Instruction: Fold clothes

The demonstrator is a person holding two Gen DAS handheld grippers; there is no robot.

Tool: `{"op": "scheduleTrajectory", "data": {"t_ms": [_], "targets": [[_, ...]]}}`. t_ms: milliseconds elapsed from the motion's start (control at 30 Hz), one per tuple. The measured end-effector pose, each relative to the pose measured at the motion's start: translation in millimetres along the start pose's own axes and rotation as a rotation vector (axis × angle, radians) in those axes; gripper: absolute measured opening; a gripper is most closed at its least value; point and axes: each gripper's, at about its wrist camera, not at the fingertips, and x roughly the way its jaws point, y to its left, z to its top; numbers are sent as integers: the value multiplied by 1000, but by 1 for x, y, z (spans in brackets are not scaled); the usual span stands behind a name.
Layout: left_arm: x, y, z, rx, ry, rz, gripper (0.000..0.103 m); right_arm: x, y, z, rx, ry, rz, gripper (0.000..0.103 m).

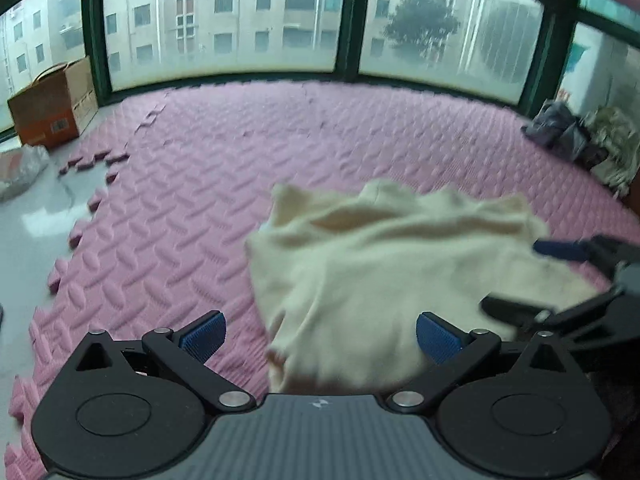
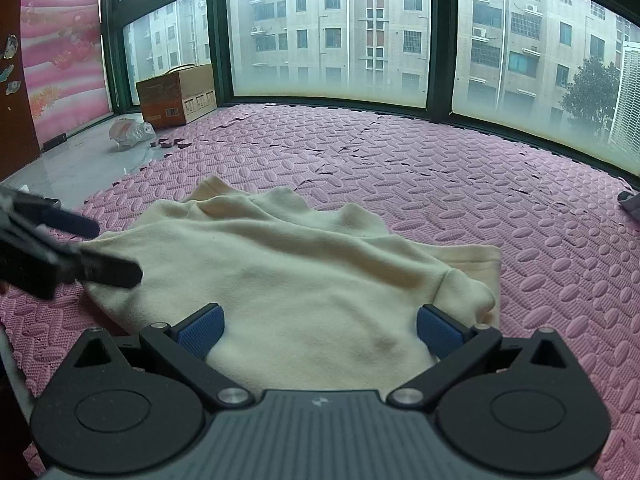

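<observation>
a cream garment (image 2: 288, 280) of soft, fleecy cloth lies rumpled on the pink foam mat (image 2: 460, 200) that covers the floor. it is a plain pale yellow-white with no print. its far edge rises in several soft peaks and ridges, and broad shallow creases run across its middle. in the right wrist view a flat layer of the same cloth shows underneath at 3 o'clock, its straight hemmed edge resting on the mat, and a seamed bulge sits just inside the gripper's right finger.

the right gripper (image 2: 319, 331) stands wide open, its blue pads (image 2: 202, 334) spread to either side of the near part of the garment, with the cloth filling the gap between them. whether the pads touch the cloth cannot be told.

the left gripper (image 1: 319, 336) is also wide open. in its own view the garment is blurred and lies from 12 to 3 o'clock ahead of it, with the near edge dropping between its fingers. in the right wrist view the left gripper enters at 9 o'clock, its dark fingers apart, the lower one lying over the garment's left corner.

a cardboard box (image 2: 178, 94) stands at 11 o'clock by the window (image 2: 332, 32), with a crumpled plastic bag (image 2: 130, 133) near it on bare floor.
</observation>
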Motion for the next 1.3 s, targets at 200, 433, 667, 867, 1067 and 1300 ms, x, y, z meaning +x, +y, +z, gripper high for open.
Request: {"op": "scheduleTrajectory", "data": {"t_ms": [200,433,667,867,1067,1300], "targets": [[-10,4,-5,-32,-5,-27,103,0,1,0,-1,1,-2,103],[-17,-8,-4,23,-31,-75,103,0,1,0,-2,1,-2,103],[-1,-13,-10,44,33,-38,103,0,2,0,0,-1,-3,103],[-18,-8,-4,54,3,-59,103,-7,1,1,8,-13,15,103],[-23,-4,14,32,-45,-62,103,-5,2,5,-11,19,17,103],[-14,-2,26,20,-60,-51,103,4,-8,36,-14,30,9,103]]}}
